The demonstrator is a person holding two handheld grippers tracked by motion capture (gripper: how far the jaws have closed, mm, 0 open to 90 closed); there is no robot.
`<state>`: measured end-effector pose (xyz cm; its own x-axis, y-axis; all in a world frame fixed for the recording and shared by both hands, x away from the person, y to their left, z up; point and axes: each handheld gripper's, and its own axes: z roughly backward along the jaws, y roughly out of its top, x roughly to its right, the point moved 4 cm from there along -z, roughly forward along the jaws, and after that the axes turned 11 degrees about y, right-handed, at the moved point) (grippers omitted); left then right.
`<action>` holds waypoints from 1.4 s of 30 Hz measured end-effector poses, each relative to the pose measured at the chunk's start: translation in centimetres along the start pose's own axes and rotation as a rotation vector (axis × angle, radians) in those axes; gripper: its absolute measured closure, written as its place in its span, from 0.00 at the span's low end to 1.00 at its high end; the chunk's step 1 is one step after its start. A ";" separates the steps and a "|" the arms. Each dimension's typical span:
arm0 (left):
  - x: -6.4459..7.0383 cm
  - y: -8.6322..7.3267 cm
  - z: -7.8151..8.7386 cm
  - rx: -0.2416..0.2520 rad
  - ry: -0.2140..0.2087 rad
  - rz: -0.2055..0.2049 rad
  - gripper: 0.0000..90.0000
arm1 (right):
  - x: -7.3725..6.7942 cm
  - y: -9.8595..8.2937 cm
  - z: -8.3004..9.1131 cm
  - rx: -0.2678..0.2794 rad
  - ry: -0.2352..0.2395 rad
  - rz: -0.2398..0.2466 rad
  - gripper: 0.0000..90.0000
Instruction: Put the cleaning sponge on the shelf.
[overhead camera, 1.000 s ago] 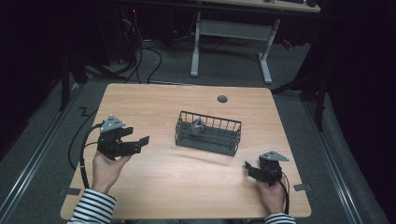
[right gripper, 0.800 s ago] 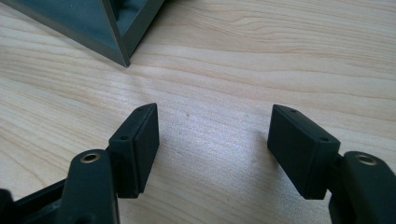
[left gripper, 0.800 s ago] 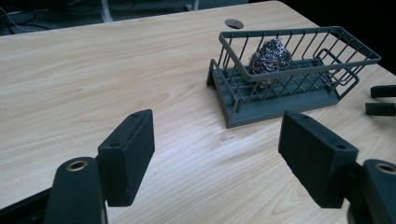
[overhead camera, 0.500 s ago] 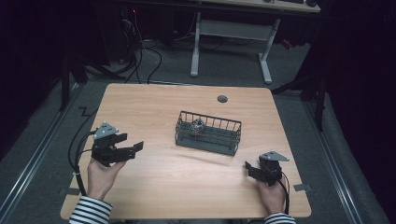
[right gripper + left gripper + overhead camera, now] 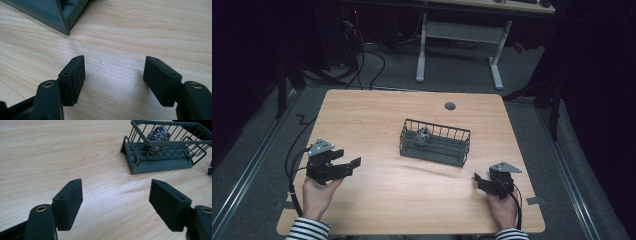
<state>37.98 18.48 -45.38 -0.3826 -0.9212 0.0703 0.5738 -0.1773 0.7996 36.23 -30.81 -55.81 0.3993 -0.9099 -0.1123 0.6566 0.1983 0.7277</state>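
A: Right, desk (image 5: 377, 200) first. Pale wood top, one small dark round grommet (image 5: 450, 106) near the far edge, a little right of centre.

B: Noted. Basket?

A: Dark wire basket (image 5: 435, 142), oblong, roughly mid-desk, slightly toward the right edge, set at a small angle to the desk's sides. Sits flat on its solid base. From the left gripper view it shows at upper right (image 5: 160, 152), one short end facing the camera.

B: Contents?

A: One steel-wool scourer (image 5: 423, 135), a shiny tangled ball, in the basket's left end, against the far rail. Left gripper view has it behind the wire bars (image 5: 158, 137), resting on the basket floor.

B: Left tool?

A: Left tool (image 5: 351, 165) near the desk's left edge, toward the near corner, held in the left hand (image 5: 316, 195). Striped sleeve (image 5: 307, 230) at the near edge. Jaws point toward the basket, spread wide, bare wood between them (image 5: 116, 192). Holding nothing. Well apart from the basket.

B: Right one?

A: Right tool (image 5: 478, 181) by the near right corner, right hand (image 5: 503, 210) behind it. Grey three-cornered plate (image 5: 505, 167) on top. Jaws wide as well, nothing between them (image 5: 113, 66). Low over the wood; touching it or not, cannot tell. Right gripper view catches a corner of the basket's base (image 5: 50, 15) at upper left, near but clear of the jaws.

B: Cables?

A: Black cable (image 5: 291, 165) loops off the left tool over the left edge.
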 end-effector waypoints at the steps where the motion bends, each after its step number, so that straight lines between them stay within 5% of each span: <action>1: -0.1 -0.2 0.0 -0.003 0.002 0.004 0.31 | 0.0 0.0 0.0 0.000 0.000 0.000 0.38; 42: -1.9 -5.4 -3.7 -0.111 0.075 0.047 0.31 | 0.0 0.0 0.0 0.000 0.002 0.001 0.38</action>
<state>38.31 19.90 -52.00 -0.3004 -0.9521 0.0577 0.6678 -0.1668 0.7254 36.20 -30.79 -55.81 0.4011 -0.9091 -0.1126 0.6565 0.1995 0.7275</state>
